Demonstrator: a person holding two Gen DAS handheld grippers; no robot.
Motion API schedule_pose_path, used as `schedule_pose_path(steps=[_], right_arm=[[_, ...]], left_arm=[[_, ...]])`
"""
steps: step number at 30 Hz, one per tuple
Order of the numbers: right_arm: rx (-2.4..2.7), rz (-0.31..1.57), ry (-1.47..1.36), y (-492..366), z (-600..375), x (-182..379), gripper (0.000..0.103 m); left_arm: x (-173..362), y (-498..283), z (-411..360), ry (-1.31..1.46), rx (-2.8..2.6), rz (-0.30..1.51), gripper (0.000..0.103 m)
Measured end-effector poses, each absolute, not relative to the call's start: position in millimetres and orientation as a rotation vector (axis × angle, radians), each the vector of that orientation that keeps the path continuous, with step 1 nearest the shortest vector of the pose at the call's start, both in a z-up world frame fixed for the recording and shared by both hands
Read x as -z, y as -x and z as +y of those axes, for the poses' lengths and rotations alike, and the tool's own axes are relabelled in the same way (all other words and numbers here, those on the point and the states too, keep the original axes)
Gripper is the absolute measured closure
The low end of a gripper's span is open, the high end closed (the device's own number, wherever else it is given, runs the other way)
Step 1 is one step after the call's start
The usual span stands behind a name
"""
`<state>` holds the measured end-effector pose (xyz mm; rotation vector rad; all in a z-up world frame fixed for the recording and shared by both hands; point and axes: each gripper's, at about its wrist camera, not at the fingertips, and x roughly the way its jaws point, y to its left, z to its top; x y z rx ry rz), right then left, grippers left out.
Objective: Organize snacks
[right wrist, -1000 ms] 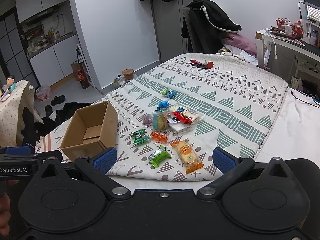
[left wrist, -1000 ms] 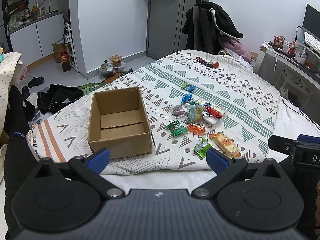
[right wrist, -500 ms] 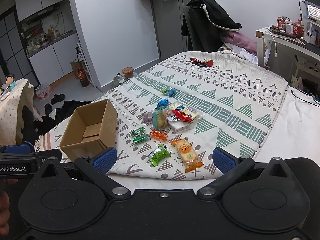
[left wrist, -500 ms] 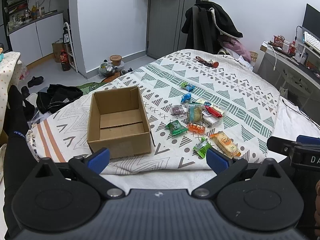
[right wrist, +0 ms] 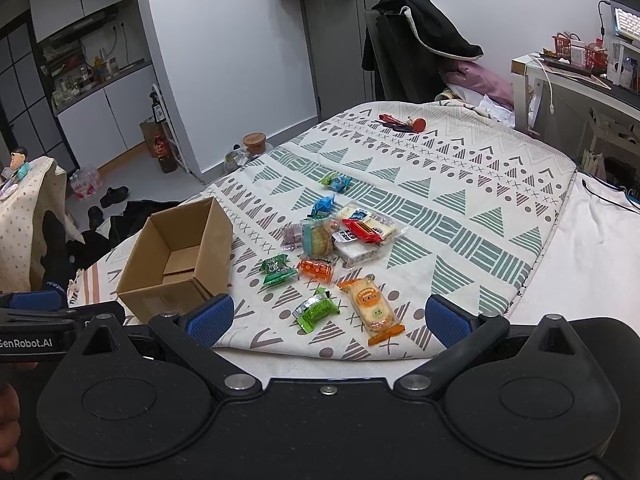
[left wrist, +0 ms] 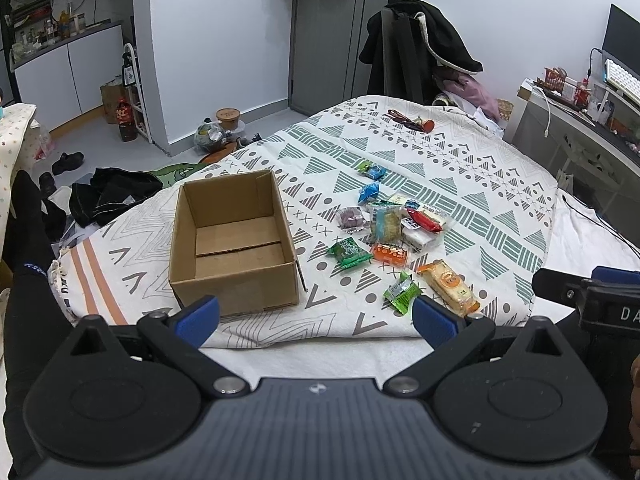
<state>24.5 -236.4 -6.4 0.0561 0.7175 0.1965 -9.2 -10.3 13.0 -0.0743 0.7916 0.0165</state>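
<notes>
- Snack packets are lying scattered on a bed (left wrist: 460, 184) covered with a white blanket printed with green and grey triangles, to the right of an open brown cardboard box (left wrist: 234, 240) whose inside is showing only bare cardboard.
- A long orange-wrapped biscuit pack (right wrist: 370, 306) is sitting nearest the bed's near edge, with a bright green wrapped sweet (right wrist: 316, 310) just left of it.
- A dark green packet (left wrist: 348, 253) and a small orange packet (left wrist: 390, 254) are resting side by side a little farther in.
- Behind them a heap is forming: a clear pack with a red wrapper (left wrist: 422, 218), a teal-edged cracker pack (left wrist: 386, 220) and a purple sweet (left wrist: 351, 218), touching or overlapping.
- Two blue sweets (left wrist: 368, 192) are lying farther away, apart from the heap.
- The left gripper (left wrist: 316, 316) is hovering over the near bed edge with its blue-padded fingers (left wrist: 198, 316) spread wide, pinching nothing.
- The right gripper (right wrist: 328, 318) is likewise hanging spread apart and empty, the green sweet and biscuit pack showing between its fingers.
- A black coat draped over a chair (right wrist: 416, 36) is standing beyond the far end of the bed.
</notes>
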Motion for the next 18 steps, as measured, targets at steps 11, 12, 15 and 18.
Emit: schedule_pose_path(steps=[11, 12, 15, 18], right_arm=[[-0.200, 0.718, -0.046, -36, -243, 14, 0.000], [-0.198, 0.721, -0.048, -38, -244, 15, 0.000], [-0.201, 0.728, -0.055, -43, -249, 18, 0.000], [-0.197, 0.735, -0.062, -49, -254, 23, 0.000]], left_arm=[[-8, -5, -14, 0.095, -0.017, 0.782, 0.001], [-7, -7, -14, 0.096, -0.018, 0.783, 0.001], [-3, -13, -18, 0.094, -0.014, 0.789, 0.001], [0, -20, -23, 0.099, 0.000, 0.798, 0.001]])
